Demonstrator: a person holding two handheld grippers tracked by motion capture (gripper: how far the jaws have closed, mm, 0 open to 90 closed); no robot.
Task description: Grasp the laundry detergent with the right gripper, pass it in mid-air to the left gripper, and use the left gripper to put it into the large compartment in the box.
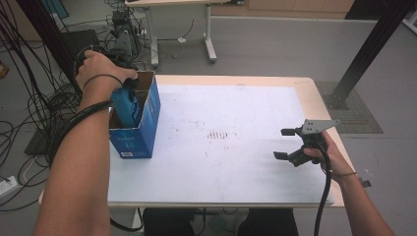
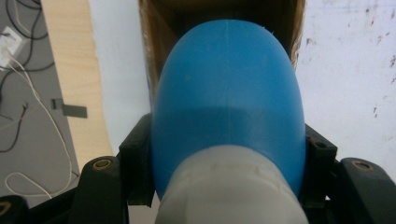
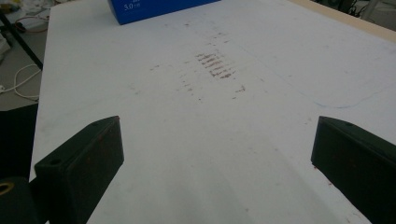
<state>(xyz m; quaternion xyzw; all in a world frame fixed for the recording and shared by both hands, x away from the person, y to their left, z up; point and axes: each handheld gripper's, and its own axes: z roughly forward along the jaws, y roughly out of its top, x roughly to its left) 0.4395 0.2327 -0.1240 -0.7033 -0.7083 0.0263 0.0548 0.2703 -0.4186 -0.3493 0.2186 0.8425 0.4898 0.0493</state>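
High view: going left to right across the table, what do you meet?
Blue bottle held in the left claw → blue cardboard box → brown smudge marks on the white table sheet → right claw, open above the sheet.

Between my right fingers (image 3: pixel 77 175) nothing stands: the white table top (image 1: pixel 236 162) runs open ahead of them, marked by faint brown smudges (image 3: pixel 215 65), as far as the blue box (image 1: pixel 140 128) far ahead. My left fingers (image 2: pixel 135 163) have no gap to spare, for the blue bottle (image 2: pixel 229 98) takes up all the room between them. Just past it the box's brown inner walls (image 2: pixel 154 56) close in on both sides, leaving a narrow slot ahead of the bottle. Outside those walls the table lies free.
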